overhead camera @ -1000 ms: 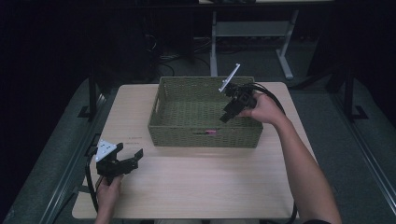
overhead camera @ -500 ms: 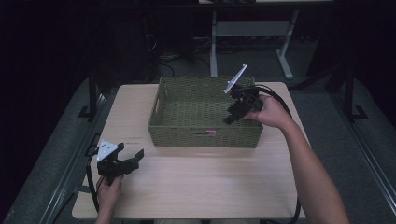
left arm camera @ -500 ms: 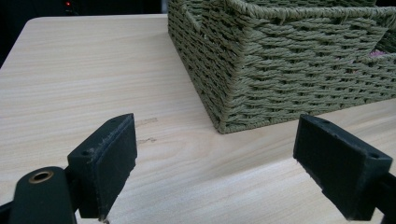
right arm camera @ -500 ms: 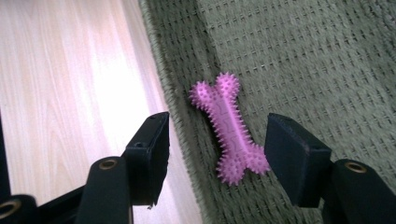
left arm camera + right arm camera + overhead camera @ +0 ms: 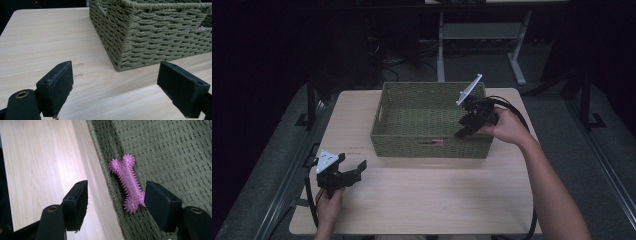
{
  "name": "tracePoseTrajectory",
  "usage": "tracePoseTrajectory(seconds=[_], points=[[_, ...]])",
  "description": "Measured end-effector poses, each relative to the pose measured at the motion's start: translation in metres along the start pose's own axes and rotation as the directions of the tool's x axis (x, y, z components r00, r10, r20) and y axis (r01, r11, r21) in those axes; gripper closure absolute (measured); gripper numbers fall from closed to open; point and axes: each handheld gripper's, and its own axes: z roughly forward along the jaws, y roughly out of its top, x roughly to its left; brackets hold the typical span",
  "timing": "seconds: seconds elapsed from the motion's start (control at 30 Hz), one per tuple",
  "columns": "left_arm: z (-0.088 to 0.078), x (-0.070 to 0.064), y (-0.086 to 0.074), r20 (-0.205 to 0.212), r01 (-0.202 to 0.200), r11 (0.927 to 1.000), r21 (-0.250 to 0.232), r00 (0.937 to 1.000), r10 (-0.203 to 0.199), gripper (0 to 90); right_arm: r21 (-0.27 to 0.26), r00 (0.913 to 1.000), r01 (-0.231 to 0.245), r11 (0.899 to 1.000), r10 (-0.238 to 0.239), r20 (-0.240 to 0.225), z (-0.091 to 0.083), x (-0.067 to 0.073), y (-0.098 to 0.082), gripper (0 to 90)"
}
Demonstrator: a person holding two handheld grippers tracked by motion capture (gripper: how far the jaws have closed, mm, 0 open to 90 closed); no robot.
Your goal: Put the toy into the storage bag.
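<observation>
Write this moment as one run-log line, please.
left gripper: open, over table | right gripper: open, above pink spiky bone toy | toy: inside woven basket

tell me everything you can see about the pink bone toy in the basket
The pink bone toy is bone-shaped, with knobbed ends covered in small spikes and a flatter shaft bearing embossed marks. It looks like soft rubber. It lies flat on the woven floor of the green basket, close against the near wall. The right gripper hovers above it with jaws open, one over the table, one over the basket. Nothing grips it.
</observation>
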Motion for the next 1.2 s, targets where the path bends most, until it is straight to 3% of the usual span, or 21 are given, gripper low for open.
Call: tracePoseTrajectory(seconds=[1.2], points=[[0.001,-0.002,0.0,0.0,-0.005,1.0,0.004,1.0,0.005,13.0,-0.035,0.9997,0.018,0.999,-0.018,-0.013,0.004,0.035,-0.04,32.1]])
